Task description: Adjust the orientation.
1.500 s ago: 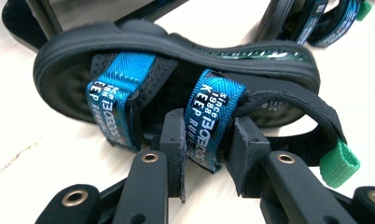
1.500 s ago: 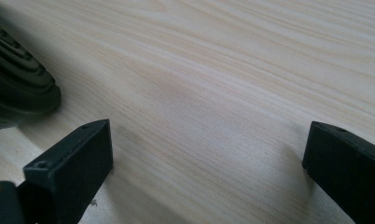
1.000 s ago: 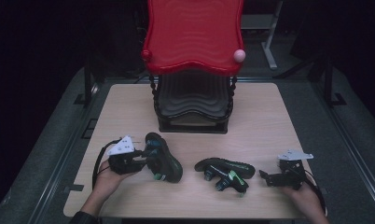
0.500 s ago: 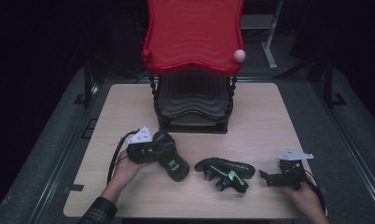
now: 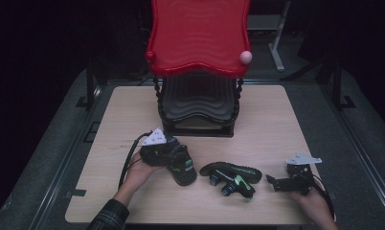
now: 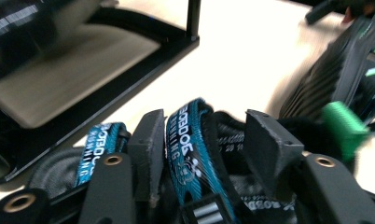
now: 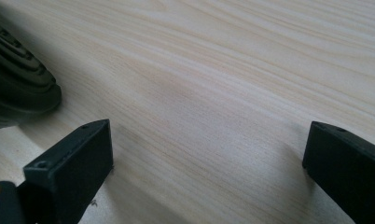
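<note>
Loosening left tongs [image 6: 199,140] (teal strap [image 6: 188,140] between).

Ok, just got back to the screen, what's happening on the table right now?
A person is working two shoes with a gripper in each hand. The left gripper is at the upright shoe in front of the black and red rack; its jaws have just been opening, and the shoe's blue heel strap sits between them with a gap on one side. The second shoe lies on its side mid-table. The right gripper rests open on the table beside it, holding nothing.
</note>
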A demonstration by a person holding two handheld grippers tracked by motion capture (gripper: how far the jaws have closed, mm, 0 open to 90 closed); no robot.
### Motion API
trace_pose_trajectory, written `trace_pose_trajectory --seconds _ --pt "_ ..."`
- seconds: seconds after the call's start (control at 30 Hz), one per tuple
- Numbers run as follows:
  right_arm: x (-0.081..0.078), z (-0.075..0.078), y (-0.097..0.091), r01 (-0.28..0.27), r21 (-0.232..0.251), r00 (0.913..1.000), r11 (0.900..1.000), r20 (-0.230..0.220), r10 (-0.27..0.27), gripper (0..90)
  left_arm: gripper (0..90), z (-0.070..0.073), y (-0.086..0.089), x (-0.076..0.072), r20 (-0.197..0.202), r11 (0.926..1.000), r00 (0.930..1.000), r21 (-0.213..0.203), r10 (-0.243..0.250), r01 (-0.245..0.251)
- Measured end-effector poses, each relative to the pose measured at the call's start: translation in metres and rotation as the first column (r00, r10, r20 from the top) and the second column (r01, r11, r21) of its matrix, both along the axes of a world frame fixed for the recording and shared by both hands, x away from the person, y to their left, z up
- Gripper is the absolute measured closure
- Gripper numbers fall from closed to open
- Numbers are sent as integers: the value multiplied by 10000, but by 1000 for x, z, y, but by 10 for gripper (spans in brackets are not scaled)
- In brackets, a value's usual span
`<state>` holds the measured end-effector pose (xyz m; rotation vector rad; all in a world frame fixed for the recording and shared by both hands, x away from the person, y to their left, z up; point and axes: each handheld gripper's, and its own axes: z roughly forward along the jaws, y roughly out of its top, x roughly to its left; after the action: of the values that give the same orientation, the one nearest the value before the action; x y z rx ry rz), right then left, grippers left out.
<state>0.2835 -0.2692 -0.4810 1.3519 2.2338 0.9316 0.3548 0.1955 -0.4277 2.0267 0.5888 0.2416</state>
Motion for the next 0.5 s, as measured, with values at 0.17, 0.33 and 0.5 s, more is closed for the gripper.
trace_pose_trajectory --seconds 0.17,0.33,0.5 --pt "0 0 0 -2 1 10000 10000 1 2 12 470 15 0 -6 148 9985 9996 -504 -227 235" --pt "0 0 0 -10 1 10000 10000 2 10 12 514 21 -3 -15 -380 9858 9930 -1300 -1118 1060" --pt "0 0 0 -36 0 10000 10000 3 36 12 581 13 -11 -20 -734 9781 9833 -1381 -1666 1554"
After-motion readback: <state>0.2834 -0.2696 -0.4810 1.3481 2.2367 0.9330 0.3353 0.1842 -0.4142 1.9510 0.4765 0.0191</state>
